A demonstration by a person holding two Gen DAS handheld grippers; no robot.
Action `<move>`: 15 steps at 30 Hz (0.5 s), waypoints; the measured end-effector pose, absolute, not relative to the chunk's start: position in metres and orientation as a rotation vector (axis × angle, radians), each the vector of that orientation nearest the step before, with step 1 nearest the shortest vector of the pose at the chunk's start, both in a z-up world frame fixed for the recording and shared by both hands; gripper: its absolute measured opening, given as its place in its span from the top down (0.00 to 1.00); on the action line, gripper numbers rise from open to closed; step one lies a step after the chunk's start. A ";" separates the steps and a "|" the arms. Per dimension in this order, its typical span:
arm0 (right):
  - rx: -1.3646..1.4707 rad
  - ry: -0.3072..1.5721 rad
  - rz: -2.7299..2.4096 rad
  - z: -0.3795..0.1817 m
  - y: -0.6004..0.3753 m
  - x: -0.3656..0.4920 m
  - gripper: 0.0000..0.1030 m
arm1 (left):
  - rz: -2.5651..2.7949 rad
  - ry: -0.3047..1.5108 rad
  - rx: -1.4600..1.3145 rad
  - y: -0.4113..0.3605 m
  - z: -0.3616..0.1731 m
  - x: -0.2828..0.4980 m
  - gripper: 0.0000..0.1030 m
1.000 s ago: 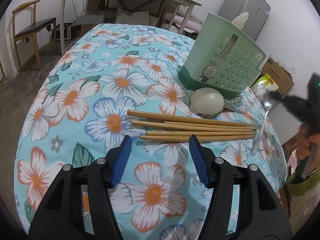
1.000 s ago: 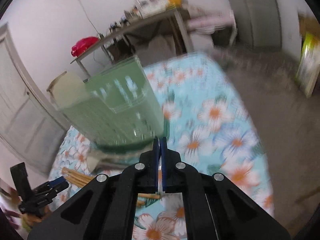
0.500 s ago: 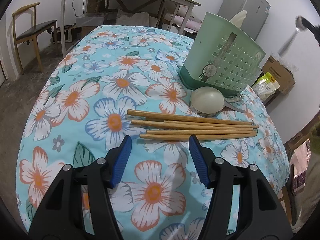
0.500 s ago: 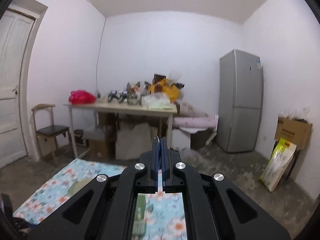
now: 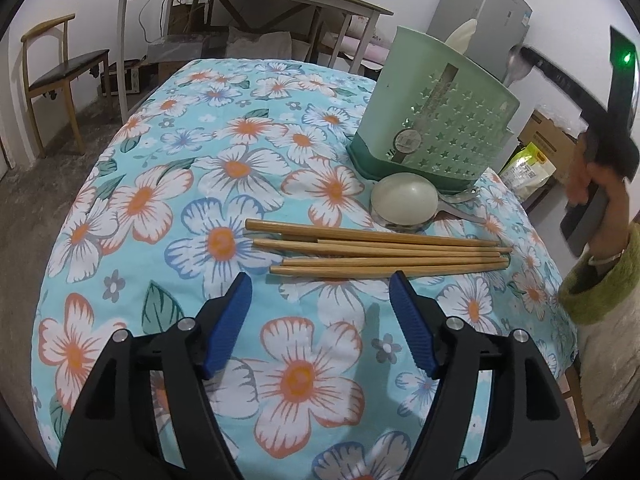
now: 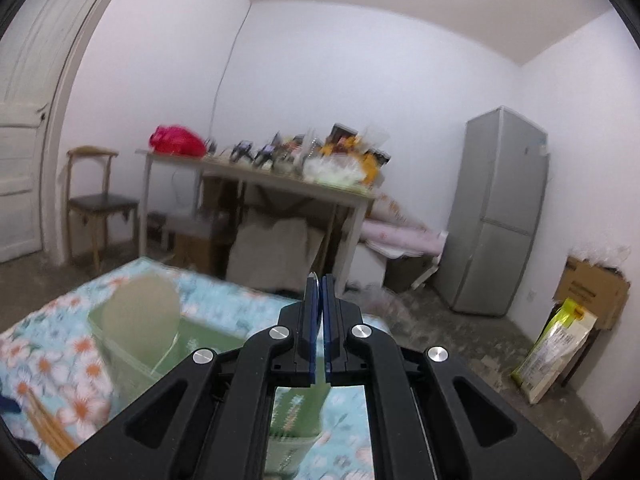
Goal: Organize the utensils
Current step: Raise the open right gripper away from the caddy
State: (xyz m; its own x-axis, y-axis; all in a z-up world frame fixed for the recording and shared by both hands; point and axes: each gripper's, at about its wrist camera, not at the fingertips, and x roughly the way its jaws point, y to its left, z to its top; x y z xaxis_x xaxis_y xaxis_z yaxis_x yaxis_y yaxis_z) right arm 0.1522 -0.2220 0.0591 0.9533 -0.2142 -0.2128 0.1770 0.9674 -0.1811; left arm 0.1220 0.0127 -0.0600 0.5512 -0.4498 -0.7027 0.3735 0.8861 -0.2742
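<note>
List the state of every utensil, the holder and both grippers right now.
Left gripper: jaws opening, nothing between them, above the cloth.
Right gripper: shut on a metal spoon, raised beside the holder.
Green holder: upright, a pale utensil sticking out of its top.
Chopsticks: lying flat in a loose bundle.
White ladle: resting bowl down against the holder's base.

Floral-clothed table (image 5: 256, 160) bears chopsticks (image 5: 380, 252), holder (image 5: 432, 120).

My jaws (image 6: 319, 300) are pinched together on a thin metal utensil handle (image 6: 315, 280). Below me blurs the green utensil holder (image 6: 168, 344), with chopsticks (image 6: 48, 428) near the table's left edge.
</note>
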 end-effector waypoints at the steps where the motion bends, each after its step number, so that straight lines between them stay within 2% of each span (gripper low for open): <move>1: -0.152 0.252 -0.184 0.056 -0.221 0.152 0.97 | -0.487 0.856 -0.096 0.013 -0.060 0.122 0.32; 5: -0.098 0.255 -0.167 0.060 -0.228 0.137 0.92 | -0.483 0.847 -0.098 0.013 -0.058 0.121 0.28; 6: -0.074 0.246 -0.168 0.065 -0.232 0.131 0.89 | -0.481 0.845 -0.099 0.013 -0.058 0.121 0.27; 7: -0.038 0.235 -0.168 0.071 -0.238 0.124 0.78 | -0.479 0.844 -0.101 0.013 -0.058 0.121 0.26; 8: -0.006 0.222 -0.167 0.075 -0.243 0.116 0.72 | -0.478 0.844 -0.102 0.013 -0.057 0.121 0.26; 15: 0.170 0.211 -0.091 0.090 -0.260 0.058 0.62 | -0.474 0.856 -0.109 0.013 -0.055 0.120 0.19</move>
State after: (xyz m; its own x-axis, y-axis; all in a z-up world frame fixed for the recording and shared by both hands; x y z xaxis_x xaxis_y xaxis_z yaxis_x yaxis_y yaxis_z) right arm 0.0578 -0.2601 0.0896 0.9739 -0.0717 -0.2155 0.1073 0.9816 0.1581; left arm 0.1199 0.0132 -0.0547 0.5584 -0.4443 -0.7006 0.3585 0.8908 -0.2791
